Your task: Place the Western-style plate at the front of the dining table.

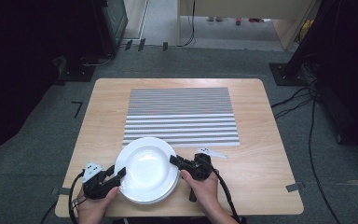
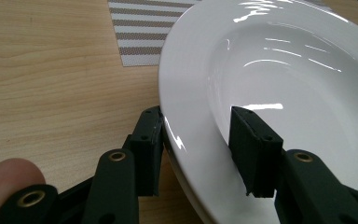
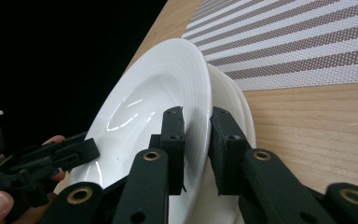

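Wooden table (image 1: pixel 261 154), striped placemat (image 1: pixel 182 114) beyond. White plate stack (image 1: pixel 147 170) at near edge, glossy, round, faces up. Left gripper (image 1: pixel 116 176) straddles both rims, contact unclear; right gripper (image 1: pixel 176 161) clamps only the top plate's (image 3: pixel 168 79) rim

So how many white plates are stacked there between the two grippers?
2, as far as shows. The top plate has its rim between the right gripper jaws; the lower plate lies right under it on the table. More may be hidden beneath.
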Demonstrator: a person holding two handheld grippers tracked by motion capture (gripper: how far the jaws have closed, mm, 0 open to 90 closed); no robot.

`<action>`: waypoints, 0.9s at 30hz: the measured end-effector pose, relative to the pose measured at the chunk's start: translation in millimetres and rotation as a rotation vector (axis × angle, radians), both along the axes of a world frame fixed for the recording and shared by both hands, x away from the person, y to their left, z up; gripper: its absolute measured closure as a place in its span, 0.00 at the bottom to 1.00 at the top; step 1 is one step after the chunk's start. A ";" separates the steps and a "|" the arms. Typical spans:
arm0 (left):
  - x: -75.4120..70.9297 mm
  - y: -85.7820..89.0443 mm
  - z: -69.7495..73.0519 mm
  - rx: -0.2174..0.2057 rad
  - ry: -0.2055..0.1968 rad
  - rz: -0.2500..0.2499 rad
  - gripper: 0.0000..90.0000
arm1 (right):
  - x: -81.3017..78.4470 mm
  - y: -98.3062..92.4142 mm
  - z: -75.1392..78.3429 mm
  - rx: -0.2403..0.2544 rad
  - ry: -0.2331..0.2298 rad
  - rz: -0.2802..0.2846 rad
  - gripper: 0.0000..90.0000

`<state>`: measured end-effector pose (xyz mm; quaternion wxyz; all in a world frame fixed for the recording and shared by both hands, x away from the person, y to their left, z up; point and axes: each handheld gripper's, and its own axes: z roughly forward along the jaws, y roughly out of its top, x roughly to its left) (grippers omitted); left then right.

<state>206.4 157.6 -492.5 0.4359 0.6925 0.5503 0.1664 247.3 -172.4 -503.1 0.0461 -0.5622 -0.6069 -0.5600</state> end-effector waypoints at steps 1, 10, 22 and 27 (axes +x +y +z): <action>0.1 0.1 0.0 -0.001 0.000 0.000 0.62 | 0.2 0.3 -0.5 -0.004 0.002 -0.001 0.87; 0.2 0.7 -0.3 -0.010 0.001 0.000 0.62 | 3.7 1.5 -3.5 0.030 0.026 -0.008 0.86; 0.5 5.5 -0.5 -0.055 0.003 0.001 0.63 | 8.5 2.0 -4.9 0.073 0.008 -0.001 0.90; 0.0 8.5 -0.6 -0.082 0.004 0.005 0.66 | 7.9 4.5 -3.2 0.075 -0.020 -0.009 0.90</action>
